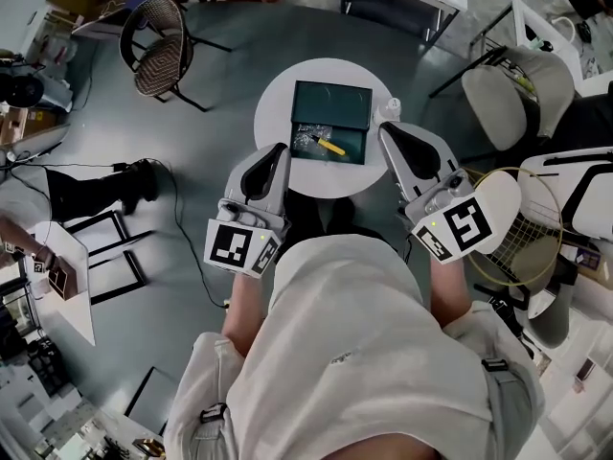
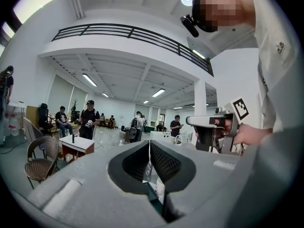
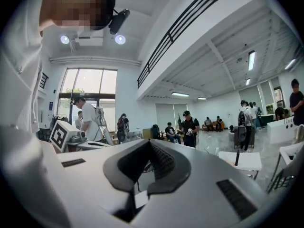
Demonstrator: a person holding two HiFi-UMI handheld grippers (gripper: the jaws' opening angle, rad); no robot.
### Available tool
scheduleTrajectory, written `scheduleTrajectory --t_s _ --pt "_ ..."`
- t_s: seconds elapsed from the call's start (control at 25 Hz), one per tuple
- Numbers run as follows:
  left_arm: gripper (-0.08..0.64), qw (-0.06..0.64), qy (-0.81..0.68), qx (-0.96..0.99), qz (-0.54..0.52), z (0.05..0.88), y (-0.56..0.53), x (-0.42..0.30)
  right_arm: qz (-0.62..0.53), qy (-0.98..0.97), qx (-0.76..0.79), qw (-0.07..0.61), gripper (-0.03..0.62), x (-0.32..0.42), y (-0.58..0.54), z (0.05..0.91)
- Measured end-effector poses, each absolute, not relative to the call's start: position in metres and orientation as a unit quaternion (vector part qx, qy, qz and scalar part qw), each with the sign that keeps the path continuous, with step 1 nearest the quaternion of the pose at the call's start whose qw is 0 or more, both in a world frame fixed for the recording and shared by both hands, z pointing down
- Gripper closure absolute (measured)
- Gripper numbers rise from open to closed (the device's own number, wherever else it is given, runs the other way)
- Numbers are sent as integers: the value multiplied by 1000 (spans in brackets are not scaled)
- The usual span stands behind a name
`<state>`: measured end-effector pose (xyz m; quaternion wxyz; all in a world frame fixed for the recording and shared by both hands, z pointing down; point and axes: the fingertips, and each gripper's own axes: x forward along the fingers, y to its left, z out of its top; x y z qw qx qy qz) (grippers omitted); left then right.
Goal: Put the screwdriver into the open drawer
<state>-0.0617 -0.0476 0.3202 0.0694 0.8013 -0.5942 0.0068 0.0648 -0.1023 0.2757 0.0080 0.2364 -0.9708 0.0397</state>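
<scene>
Yellow-handled screwdriver (image 1: 330,147) lies inside the open drawer (image 1: 357,144) on the round white counter (image 1: 273,113). Left hand-held gripper (image 1: 282,151) and right hand-held gripper (image 1: 388,130): jaws together, empty, near the counter edge. Placing looks done; next move probably only a retreat.

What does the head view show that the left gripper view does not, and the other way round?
Only the head view shows the yellow-handled screwdriver, lying in the open drawer on the round white table, and the badminton racket. Only the left gripper view shows the left tool from behind its jaws, closed together on nothing, plus the balcony railing and people in the hall. Both show the left tool, the right tool and the wicker chair.
</scene>
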Motion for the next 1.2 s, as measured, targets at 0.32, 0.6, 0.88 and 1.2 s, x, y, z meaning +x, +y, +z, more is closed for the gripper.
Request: scheduleTrajectory --t_s 0.32,0.6,0.88,1.2 --pt "545 68 -606 792 4 322 -44 -75 36 -974 224 -14 586 67 -102 282" --pt "543 69 -619 782 -2 321 -45 -90 43 -973 228 -3 588 70 -109 290" --pt "544 71 -621 780 -4 323 -47 -93 44 -973 225 6 588 66 -109 295" --pt "544 74 -624 778 -4 326 -47 -98 49 -975 218 11 588 60 -109 299"
